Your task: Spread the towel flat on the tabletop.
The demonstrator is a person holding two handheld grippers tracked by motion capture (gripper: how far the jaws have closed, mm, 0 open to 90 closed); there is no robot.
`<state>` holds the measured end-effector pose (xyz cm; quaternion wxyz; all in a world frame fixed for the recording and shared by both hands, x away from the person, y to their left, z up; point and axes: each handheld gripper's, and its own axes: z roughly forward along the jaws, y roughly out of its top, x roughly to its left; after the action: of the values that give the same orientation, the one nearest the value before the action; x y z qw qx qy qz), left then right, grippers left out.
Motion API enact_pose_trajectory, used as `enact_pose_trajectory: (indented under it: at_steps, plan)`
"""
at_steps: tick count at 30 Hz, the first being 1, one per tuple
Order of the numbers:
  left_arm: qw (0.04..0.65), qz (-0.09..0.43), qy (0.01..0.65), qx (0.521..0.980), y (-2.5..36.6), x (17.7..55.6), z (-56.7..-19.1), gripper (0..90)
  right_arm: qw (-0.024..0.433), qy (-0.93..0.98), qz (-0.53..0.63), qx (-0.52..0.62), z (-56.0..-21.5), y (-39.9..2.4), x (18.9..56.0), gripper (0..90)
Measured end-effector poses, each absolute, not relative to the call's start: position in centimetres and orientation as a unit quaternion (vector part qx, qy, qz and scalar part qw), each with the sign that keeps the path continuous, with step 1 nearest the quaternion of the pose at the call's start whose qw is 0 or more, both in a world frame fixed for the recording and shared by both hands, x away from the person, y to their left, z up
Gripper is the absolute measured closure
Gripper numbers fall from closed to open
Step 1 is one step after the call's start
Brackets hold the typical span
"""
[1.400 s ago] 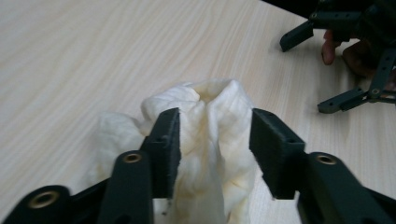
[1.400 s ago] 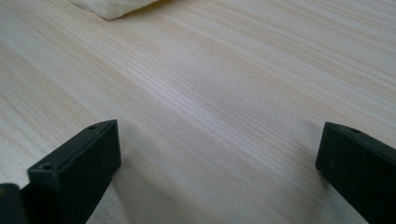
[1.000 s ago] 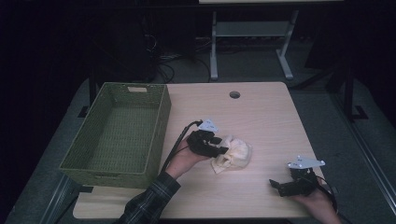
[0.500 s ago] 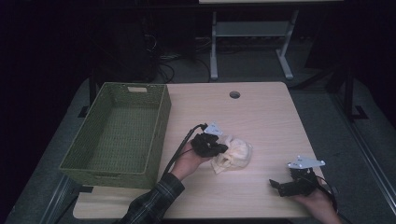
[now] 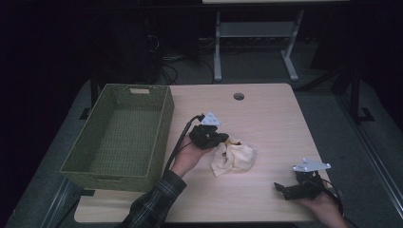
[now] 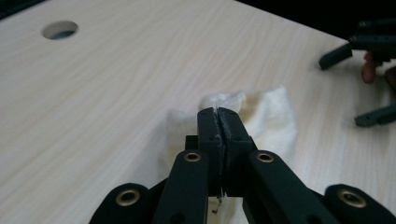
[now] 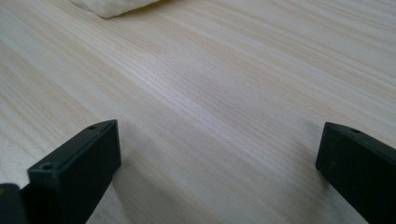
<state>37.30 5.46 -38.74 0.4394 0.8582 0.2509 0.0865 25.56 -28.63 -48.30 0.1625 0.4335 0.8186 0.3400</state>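
A crumpled cream cloth (image 5: pixel 235 157) lies on the wooden table (image 5: pixel 271 118), right of centre. My left gripper (image 5: pixel 223 139) comes in from the cloth's left and is shut on its upper edge. In the left gripper view the jaws (image 6: pixel 218 112) meet with a fold of the cloth (image 6: pixel 273 116) pinched between the pads, the rest hanging below. My right gripper (image 5: pixel 282 190) rests near the table's front right edge, open and holding nothing. The right gripper view shows its jaws (image 7: pixel 217 158) wide apart over bare wood, with a corner of the cloth (image 7: pixel 112 5) far ahead.
A green woven basket (image 5: pixel 164 121) stands empty along the table's left side, close to my left forearm. A round cable hole (image 5: pixel 239 96) sits near the back edge. The right gripper (image 6: pixel 355 86) appears open at the far right of the left gripper view.
The left jaws have shut on the cloth's edge and lifted it a little, drawing the bunched cloth out of its ball. The right gripper has kept still.
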Motion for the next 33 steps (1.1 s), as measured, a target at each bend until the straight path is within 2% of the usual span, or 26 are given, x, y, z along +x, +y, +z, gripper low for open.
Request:
enact_pose_trajectory:
  at_steps: [9,18,25,33]
  plan:
    - [0.430,0.129,0.303,0.841,6.9,39.1,-38.6,88.0,0.162,0.819,0.340,0.434,-48.3,-28.6,25.6,0.0]
    - [0.388,0.163,0.361,0.832,8.9,40.6,-40.3,87.4,0.162,0.819,0.340,0.434,-48.3,-28.6,25.6,0.0]
    - [0.405,0.160,0.328,0.838,8.1,40.2,-40.1,67.0,0.163,0.819,0.340,0.433,-48.3,-28.6,25.6,0.0]
    - [0.413,0.122,0.288,0.855,5.1,40.0,-40.3,60.1,0.162,0.819,0.340,0.433,-48.3,-28.6,25.6,0.0]
